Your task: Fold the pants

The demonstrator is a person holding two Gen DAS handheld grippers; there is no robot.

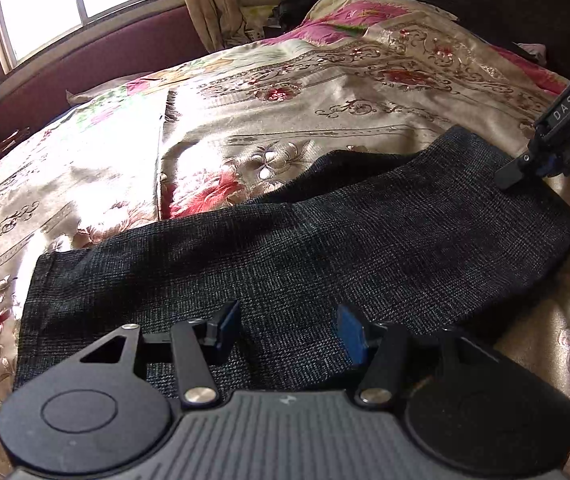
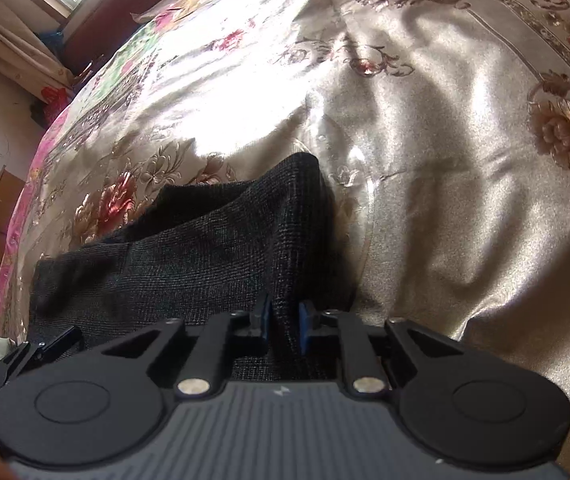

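A: Where are the pants (image 1: 325, 232) right now?

B: Lying across the bed (image 1: 245, 120), on the shiny flowered bedspread (image 2: 445, 140). They look already doubled lengthwise, one leg over the other, in a long dark band. The cuff end sits near the left tongs (image 1: 289, 332), and the far end runs off toward the right tongs (image 1: 509, 178).

A: And what are the tongs doing?

B: The left tongs are released: the two blue pads stand well apart above the cloth, with nothing between them. In the right wrist view the right tongs (image 2: 285, 326) are narrowed, with dark fabric rising between the pads, so I judge them to be grasping the pants at that end. The cloth peaks there instead of lying flat, which fits a pinch. Whether the pads press fully I can't say for certain.

A: So which step is this?

B: I'd say the crosswise fold is being set up. One end is taken, the other is not yet gripped.

A: What does the next move need?

B: Probably the left tongs should come down and clamp the near edge, catching both layers, or else press the band flat while the right end is carried over. The bedspread looks slippery and wrinkled, so the pants could slide or skew, and the lift should stay low and even to keep the edges lined up.
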